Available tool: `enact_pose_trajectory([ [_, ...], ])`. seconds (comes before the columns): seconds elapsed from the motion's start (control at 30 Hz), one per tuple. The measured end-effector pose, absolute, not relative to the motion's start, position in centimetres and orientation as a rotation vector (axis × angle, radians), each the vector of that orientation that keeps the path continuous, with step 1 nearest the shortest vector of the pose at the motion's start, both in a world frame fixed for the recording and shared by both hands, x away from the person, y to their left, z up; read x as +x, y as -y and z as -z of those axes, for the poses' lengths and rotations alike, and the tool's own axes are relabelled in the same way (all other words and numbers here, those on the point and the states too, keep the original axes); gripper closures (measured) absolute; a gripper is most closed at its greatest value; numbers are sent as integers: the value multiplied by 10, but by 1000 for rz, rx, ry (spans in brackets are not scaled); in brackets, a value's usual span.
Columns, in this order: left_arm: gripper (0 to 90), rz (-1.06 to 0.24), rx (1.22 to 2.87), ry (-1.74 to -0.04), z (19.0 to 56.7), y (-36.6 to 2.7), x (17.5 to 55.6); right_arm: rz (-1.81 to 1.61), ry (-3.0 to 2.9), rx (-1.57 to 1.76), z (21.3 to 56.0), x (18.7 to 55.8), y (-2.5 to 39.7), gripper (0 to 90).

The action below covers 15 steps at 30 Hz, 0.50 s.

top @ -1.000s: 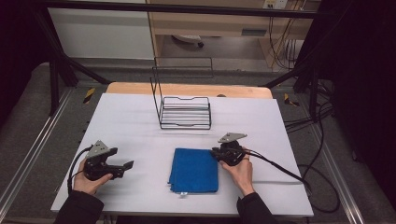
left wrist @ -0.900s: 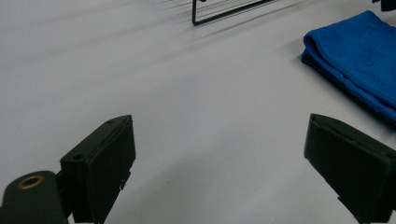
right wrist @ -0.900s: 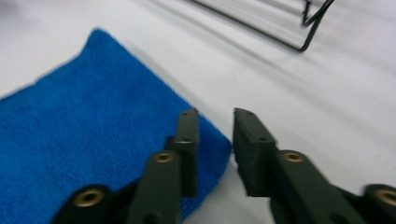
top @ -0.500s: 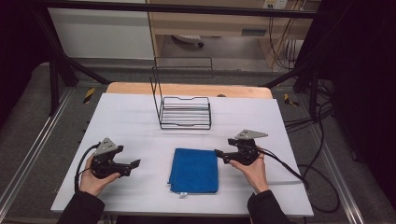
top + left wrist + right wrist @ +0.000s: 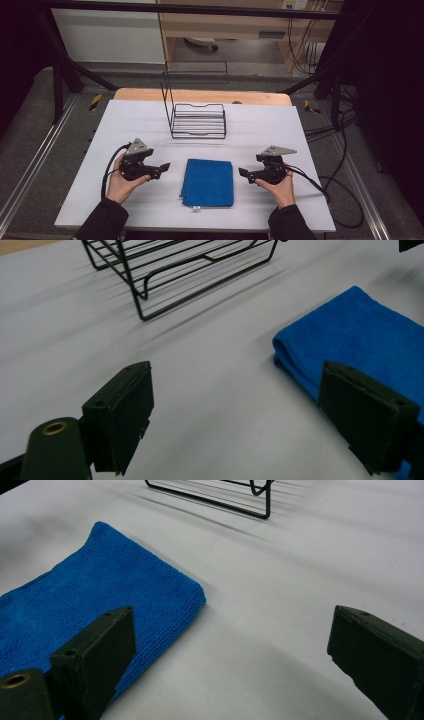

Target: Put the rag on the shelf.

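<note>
A folded blue towel (image 5: 208, 182) is laid flat on the white table (image 5: 300, 135), and everything else is placed against it. The towel is seen near the person's edge of the table, roughly midway between the two grippers. A small white tag is visible at its near edge.

The left gripper (image 5: 161, 169) is held just left of the towel, apart from it, with its tips pointed toward the towel's left edge. In the left gripper view its jaws are spread wide; nothing is held between them, and the towel's folded corner (image 5: 350, 335) is seen beyond the right-hand jaw.

The right gripper (image 5: 243, 173) is held just right of the towel, not touching it, tips aimed at the towel's right edge. In the right gripper view its jaws are also spread wide and empty, with the towel's corner (image 5: 100, 585) lying past the left-hand jaw.

A black wire rack (image 5: 198, 120) is stood beyond the towel's far edge, well apart from it, with a tall wire back raised at its far side.
</note>
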<state>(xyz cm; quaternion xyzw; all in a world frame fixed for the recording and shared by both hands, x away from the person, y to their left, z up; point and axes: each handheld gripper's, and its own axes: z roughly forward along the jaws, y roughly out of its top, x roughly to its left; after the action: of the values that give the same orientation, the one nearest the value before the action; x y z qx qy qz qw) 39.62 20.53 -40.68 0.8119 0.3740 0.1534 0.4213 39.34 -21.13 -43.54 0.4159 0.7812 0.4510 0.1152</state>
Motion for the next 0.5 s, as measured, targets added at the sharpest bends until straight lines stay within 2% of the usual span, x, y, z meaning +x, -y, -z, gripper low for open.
enact_pose_trajectory([
  [0.23,189,-357,2067,-942,410,-173,411,-1315,-2293,1218,436,391,210,45],
  [0.5,300,-328,2099,-986,417,-152,427,-1306,-2304,1211,437,390,210,41],
])
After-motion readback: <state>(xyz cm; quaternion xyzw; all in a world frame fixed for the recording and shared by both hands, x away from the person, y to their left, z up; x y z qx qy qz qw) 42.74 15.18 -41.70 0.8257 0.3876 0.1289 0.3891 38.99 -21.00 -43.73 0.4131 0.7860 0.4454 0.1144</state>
